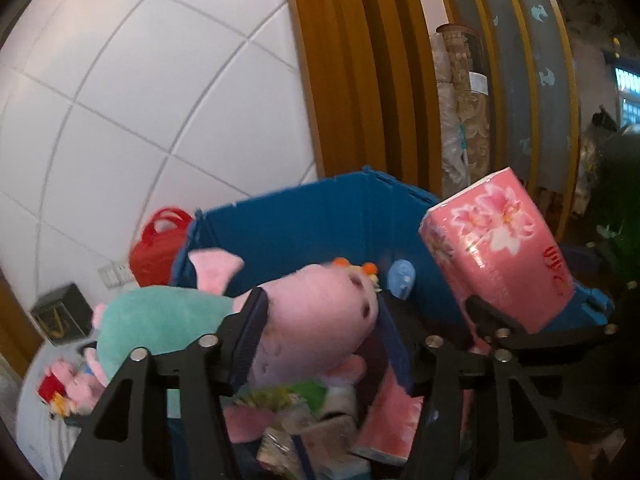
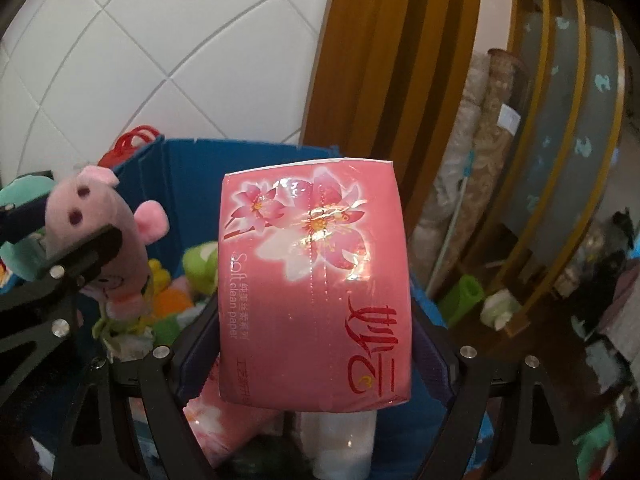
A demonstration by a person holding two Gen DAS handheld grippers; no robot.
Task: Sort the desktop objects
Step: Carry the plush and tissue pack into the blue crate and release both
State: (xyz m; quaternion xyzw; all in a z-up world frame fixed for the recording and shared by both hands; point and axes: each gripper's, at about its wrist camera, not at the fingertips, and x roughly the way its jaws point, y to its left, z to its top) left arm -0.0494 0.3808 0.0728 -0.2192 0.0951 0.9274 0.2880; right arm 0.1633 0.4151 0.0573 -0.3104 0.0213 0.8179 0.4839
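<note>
White tiled wall (image 1: 140, 92) and wooden door frame (image 1: 352, 80) rise behind the blue corrugated plastic bin (image 1: 304, 224) of toys. Over it, left gripper (image 1: 320, 316) clamps the pink pig plush toy (image 1: 316, 312); right gripper (image 2: 316, 344) clamps the pink flowered tissue pack (image 2: 316, 280).

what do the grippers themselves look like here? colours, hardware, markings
Both match: left gripper and right gripper have matte black angular frames with triangular cutouts and round silver bolt heads. Finger pads are dark navy, ribbed. No cables, markings or sleeves are visible.

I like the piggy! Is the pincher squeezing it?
Touching. The left wrist view shows the left gripper with both fingers pressed against the pink pig plush.
</note>
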